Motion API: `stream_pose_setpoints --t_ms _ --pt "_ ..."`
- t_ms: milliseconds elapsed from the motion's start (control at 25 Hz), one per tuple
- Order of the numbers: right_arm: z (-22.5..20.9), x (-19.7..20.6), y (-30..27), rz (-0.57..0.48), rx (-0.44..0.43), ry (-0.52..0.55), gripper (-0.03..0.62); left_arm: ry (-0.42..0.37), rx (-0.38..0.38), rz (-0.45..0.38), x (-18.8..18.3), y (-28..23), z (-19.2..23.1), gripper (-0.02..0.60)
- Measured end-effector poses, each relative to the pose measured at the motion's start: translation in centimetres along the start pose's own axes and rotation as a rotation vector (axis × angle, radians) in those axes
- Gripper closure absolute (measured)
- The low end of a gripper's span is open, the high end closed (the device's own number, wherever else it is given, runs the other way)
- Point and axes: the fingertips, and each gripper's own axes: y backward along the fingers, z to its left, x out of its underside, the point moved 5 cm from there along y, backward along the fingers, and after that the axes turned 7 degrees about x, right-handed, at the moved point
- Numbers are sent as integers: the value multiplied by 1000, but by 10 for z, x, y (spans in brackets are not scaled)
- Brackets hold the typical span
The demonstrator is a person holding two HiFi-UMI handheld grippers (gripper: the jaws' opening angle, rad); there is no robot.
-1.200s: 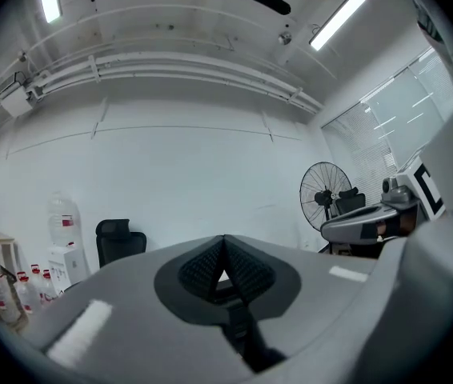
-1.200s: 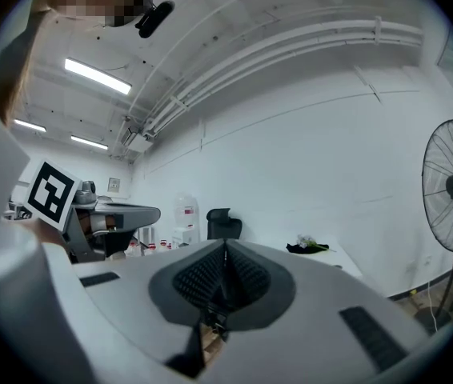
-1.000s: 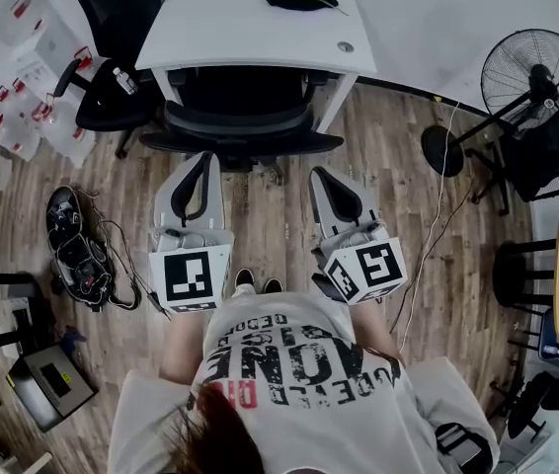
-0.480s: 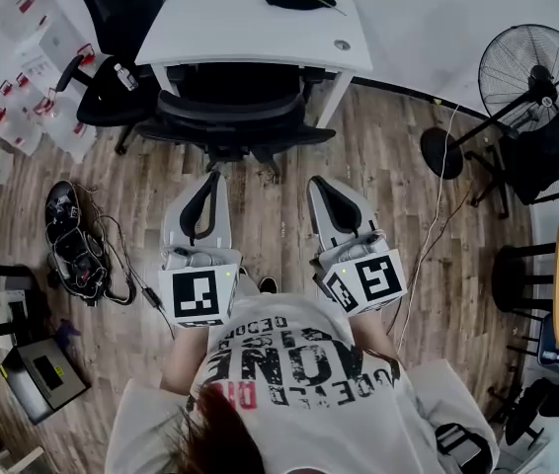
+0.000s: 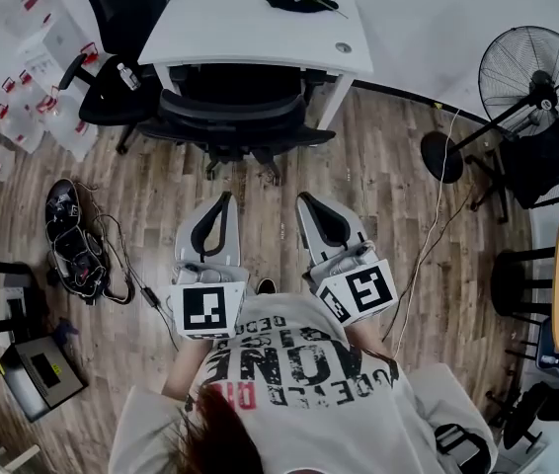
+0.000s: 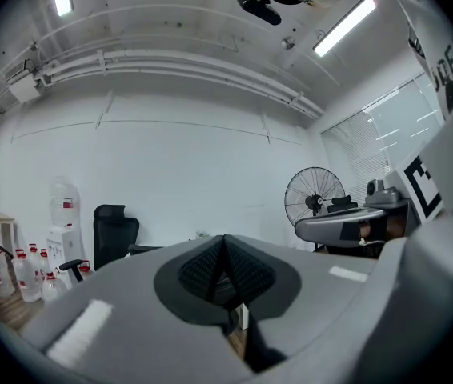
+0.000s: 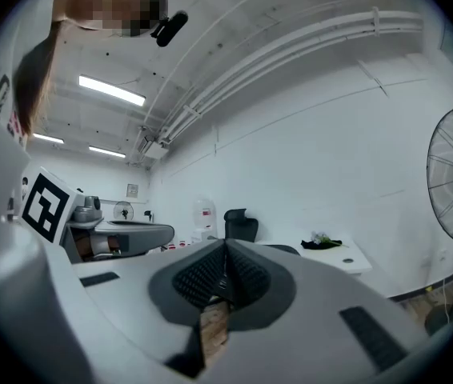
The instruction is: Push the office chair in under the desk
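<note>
Black mesh office chair (image 5: 235, 117) sits with its seat tucked beneath the white rectangular worktop (image 5: 250, 33). Its curved backrest faces the person, and its long axis runs along the worktop's near edge. The backrest and the legs of the chair's base stick out past that edge onto the brown wood-plank floor (image 5: 378, 196).

A strip of bare floor separates the chair from both tools. The left tool (image 5: 223, 198) and the right tool (image 5: 304, 200) are side by side, both pointing at the chair. Each has its jaws pressed together and holds nothing.

A second black chair (image 5: 117, 28) stands just beside the worktop's left end. A tangle of black cables and gear (image 5: 77, 245) lies on the floor to the left. A black standing fan (image 5: 536, 72) stands well off to the right, its round base (image 5: 442, 151) near the worktop's right corner.
</note>
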Motion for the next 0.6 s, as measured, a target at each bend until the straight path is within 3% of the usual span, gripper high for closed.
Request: stream_pose_setpoints --t_ms 600 --pt "6 10 -2 -16 14 -2 579 -2 -4 32 19 0 -2 571"
